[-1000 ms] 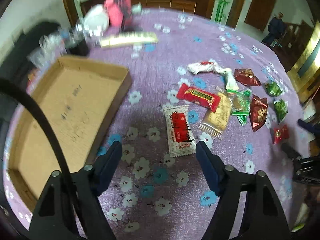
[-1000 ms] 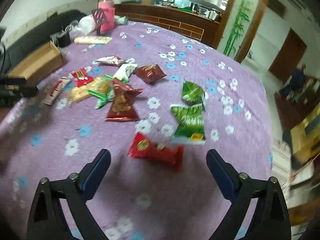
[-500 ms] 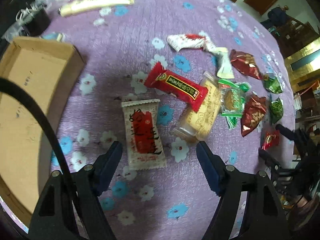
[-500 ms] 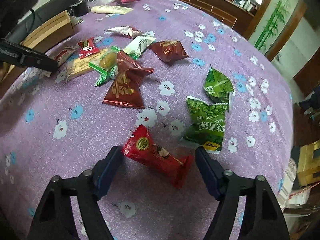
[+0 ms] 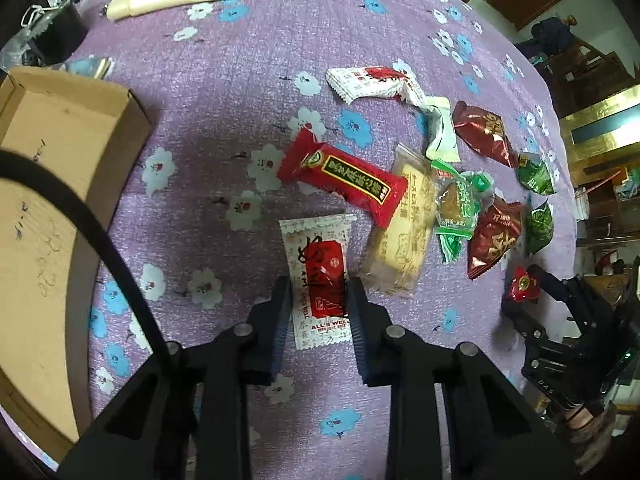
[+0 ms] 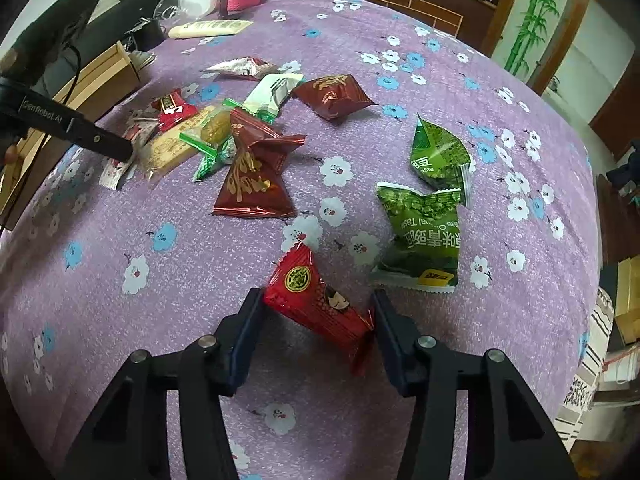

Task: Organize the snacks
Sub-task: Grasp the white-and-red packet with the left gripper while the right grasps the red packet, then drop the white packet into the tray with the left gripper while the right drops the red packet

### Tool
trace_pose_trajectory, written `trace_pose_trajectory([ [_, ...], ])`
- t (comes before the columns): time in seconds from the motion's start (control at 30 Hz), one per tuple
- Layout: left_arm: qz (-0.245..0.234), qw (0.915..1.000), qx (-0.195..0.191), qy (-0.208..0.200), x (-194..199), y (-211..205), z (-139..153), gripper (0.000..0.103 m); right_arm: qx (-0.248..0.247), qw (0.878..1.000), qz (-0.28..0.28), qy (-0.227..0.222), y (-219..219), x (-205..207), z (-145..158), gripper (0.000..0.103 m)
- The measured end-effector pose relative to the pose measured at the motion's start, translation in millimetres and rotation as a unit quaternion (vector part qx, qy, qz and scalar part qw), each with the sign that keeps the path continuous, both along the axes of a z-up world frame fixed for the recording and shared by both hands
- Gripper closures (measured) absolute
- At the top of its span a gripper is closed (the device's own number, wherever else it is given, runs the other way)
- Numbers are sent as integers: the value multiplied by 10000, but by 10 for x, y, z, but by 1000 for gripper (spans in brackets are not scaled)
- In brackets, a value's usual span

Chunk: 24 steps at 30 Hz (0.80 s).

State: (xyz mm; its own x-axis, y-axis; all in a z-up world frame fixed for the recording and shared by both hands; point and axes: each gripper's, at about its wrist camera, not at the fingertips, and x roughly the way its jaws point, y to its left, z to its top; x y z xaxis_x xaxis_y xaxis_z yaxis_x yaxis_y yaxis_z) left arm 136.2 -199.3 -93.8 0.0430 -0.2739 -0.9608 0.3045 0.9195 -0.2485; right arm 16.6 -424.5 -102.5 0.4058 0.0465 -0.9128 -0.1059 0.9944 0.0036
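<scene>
- Tabletop (image 5: 248, 60), under a purple flowered cloth, is carrying the whole spread; the loose snacks are lying toward its middle and right in the left wrist view.
- Cardboard box (image 5: 52, 184) is sitting open at the left edge with no snack showing in the part in view. Judgement: it is the likely place for the sorted snacks, so the task is looking barely started.
- Left gripper (image 5: 318, 300) has come down over the white-and-red packet (image 5: 320, 276), which a second ago was lying well ahead of it. Its fingers have just been closing and are now clenching that packet by its long edges, the packet lying flat on the cloth just beside the pale biscuit pack (image 5: 404, 232).
- Right gripper (image 6: 318, 312) has likewise dropped onto the small red packet (image 6: 320, 300). Its fingers have just been closing, and the pads are now meeting both ends of the wrapper, near the green pea bag (image 6: 424, 232).
- Judgement: both pickups are at the grasp stage; lifting and carrying to the box are looking like the next steps. The crinkly red wrapper may be slipping at its thin tail.
</scene>
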Motion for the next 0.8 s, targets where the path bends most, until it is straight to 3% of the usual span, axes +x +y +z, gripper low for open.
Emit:
trace_pose_trajectory([
  [0.2,-73,9997,25,-222,-211,30,47,81,78,9997,-216,-54,-5,-86,-3,50],
  [0.57,-33,9987,-402,-325,-591,367,60,85,326,9966,-708,-248,114,-335,122,50],
  [0.8,-124,9925,-196,-1204,-1048,552,169,85,553,9933,-891,-493,415,-490,238,50],
])
